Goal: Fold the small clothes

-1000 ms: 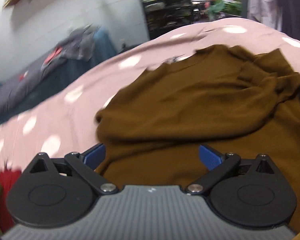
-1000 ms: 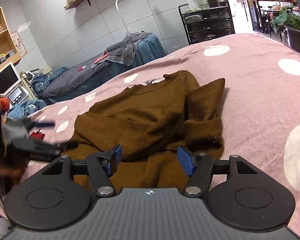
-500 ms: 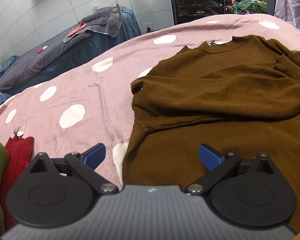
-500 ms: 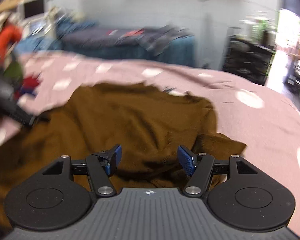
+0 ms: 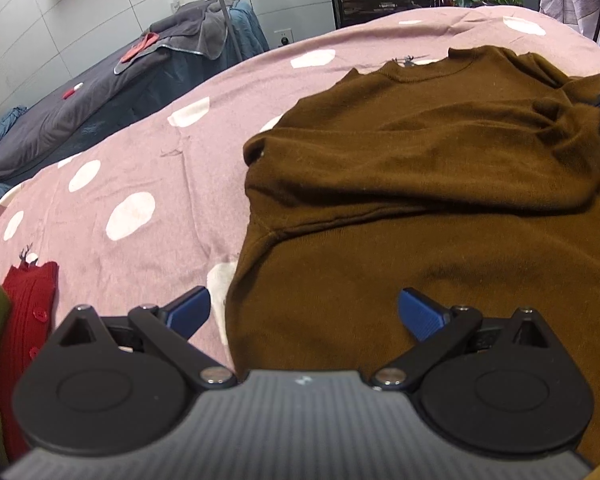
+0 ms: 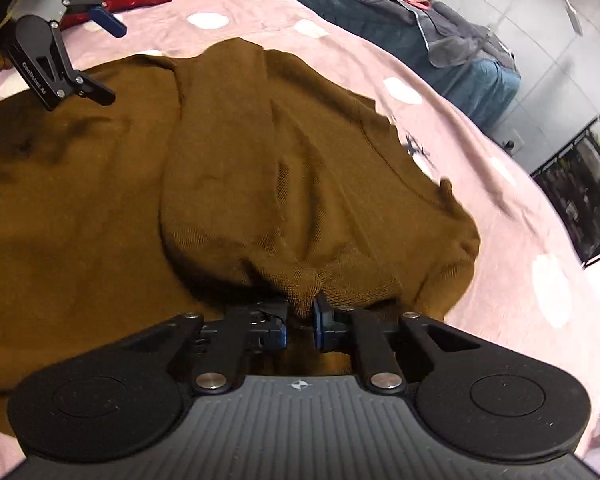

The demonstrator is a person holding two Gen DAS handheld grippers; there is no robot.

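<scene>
Pinching a bunched sleeve cuff of the brown sweater [image 6: 260,184], the right gripper [image 6: 300,320] is nearly closed on the knit. Spread wide and holding nothing, the left gripper [image 5: 304,314] hovers over the sweater's hem on the pink spotted bed [image 5: 140,184], beside a red garment [image 5: 30,304].

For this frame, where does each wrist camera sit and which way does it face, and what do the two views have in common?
Left wrist: sits on the left gripper, looking over the brown sweater toward its collar; own fingers spread apart, nothing between them.
Right wrist: sits on the right gripper, looking across the sweater from its far side; own fingers pinch a sweater cuff; the person's other gripper shows at upper left.
Shared: the sweater, the pink dotted bedspread, the red garment.
</scene>
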